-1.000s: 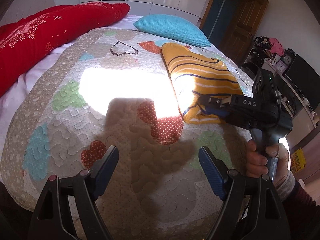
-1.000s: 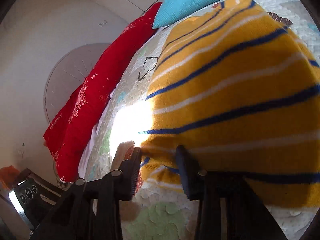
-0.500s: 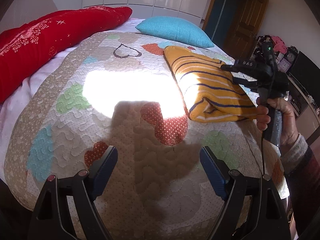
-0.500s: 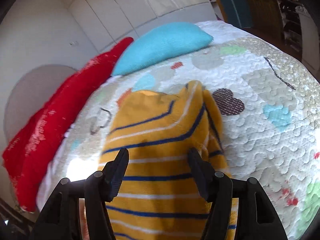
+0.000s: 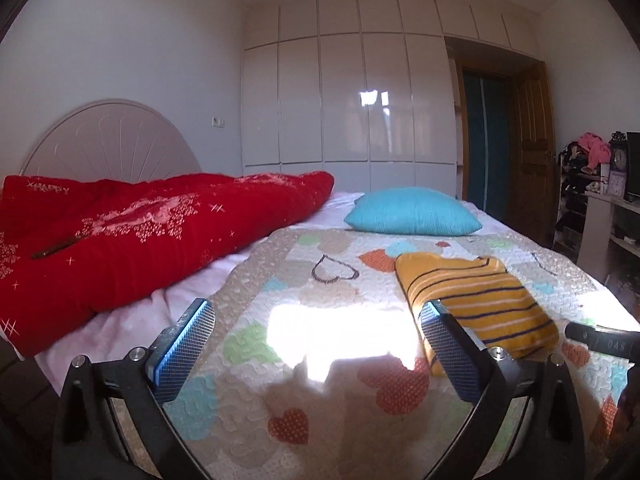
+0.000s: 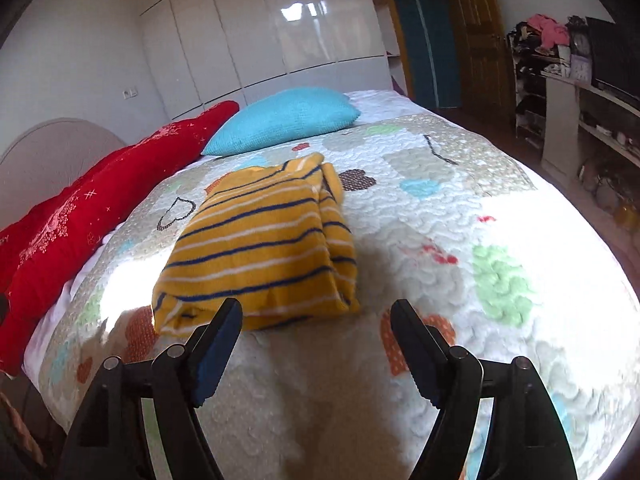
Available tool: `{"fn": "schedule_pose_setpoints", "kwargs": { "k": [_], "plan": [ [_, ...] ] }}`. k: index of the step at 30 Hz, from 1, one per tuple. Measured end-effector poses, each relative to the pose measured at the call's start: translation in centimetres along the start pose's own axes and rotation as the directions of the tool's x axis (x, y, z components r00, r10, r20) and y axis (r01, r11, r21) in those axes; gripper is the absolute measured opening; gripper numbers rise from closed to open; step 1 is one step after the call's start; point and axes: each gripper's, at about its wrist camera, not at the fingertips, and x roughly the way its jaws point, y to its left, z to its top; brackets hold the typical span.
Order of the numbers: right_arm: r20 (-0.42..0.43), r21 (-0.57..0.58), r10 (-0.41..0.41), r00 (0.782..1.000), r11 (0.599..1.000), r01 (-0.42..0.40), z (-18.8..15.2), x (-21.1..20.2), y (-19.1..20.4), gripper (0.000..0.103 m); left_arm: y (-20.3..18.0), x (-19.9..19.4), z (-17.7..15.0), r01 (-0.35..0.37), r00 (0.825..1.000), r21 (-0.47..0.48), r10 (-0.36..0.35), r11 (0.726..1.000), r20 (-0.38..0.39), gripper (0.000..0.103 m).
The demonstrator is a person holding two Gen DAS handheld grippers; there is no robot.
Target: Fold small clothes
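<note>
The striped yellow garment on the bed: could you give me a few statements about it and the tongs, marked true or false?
1. The striped yellow garment lies folded on the quilt. True.
2. The right tongs are clamped on the garment. False: their jaws are opening, with nothing between them.
3. A blue pillow lies beyond the garment. True.
4. The left tongs hold the red cover. False: they are empty, jaws opening, over the quilt.
5. The garment rests on the blue pillow. False: they lie apart.
</note>
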Motion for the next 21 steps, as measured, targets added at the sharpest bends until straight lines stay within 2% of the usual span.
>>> {"fn": "schedule_pose_setpoints", "kwargs": {
  "k": [4, 5, 7, 8, 9, 10, 11, 16, 18, 21],
  "plan": [
    [-0.002, 0.142, 0.003, 1.000, 0.990, -0.003, -2.0, -2.0, -1.9, 0.082, -1.9, -0.5, 2.3, 0.095, 0.995, 0.021, -0.096, 0.995, 0.032, 0.103],
    [-0.007, 0.167, 0.008, 1.000, 0.986, -0.007, -2.2, -2.1, -2.3, 0.082, -2.7, -0.4, 2.5, 0.128, 0.991, 0.031, -0.129, 0.991, 0.020, 0.103],
    [-0.027, 0.179, -0.005, 1.000, 0.984, 0.010, -2.3, -2.0, -2.5, 0.082, -4.3, 0.5, 2.7, 0.185, 0.980, 0.053, -0.181, 0.981, -0.079, 0.103],
    [-0.029, 0.172, -0.017, 0.999, 0.985, 0.022, -2.3, -1.9, -2.5, 0.082, -5.1, 1.2, 2.5, 0.232, 0.965, 0.054, -0.223, 0.971, -0.141, 0.103],
    [-0.027, 0.163, -0.032, 0.999, 0.986, 0.036, -2.3, -2.0, -2.4, 0.082, -5.9, 1.8, 1.9, 0.291, 0.940, 0.050, -0.276, 0.955, -0.203, 0.103],
    [-0.026, 0.154, -0.046, 0.999, 0.987, 0.050, -2.4, -1.9, -2.2, 0.082, -6.5, 2.2, 1.1, 0.331, 0.916, 0.043, -0.310, 0.943, -0.256, 0.103],
    [-0.028, 0.146, -0.056, 0.998, 0.988, 0.059, -2.4, -1.8, -2.1, 0.082, -7.1, 2.6, 0.1, 0.347, 0.900, 0.039, -0.321, 0.937, -0.295, 0.103],
    [-0.057, 0.114, -0.080, 0.995, 0.990, 0.086, -3.4, -0.9, -1.6, 0.082, -7.6, 3.8, -3.8, 0.315, 0.865, 0.042, -0.268, 0.948, -0.425, 0.103],
    [-0.072, 0.096, -0.093, 0.993, 0.990, 0.100, -3.6, -0.5, -1.2, 0.082, -7.0, 4.1, -4.7, 0.280, 0.861, 0.045, -0.230, 0.959, -0.453, 0.103],
    [-0.083, 0.069, -0.092, 0.992, 0.993, 0.097, -3.8, -0.1, -0.3, 0.082, -6.4, 4.8, -5.6, 0.207, 0.867, 0.076, -0.147, 0.975, -0.476, 0.103]
  ]
}}
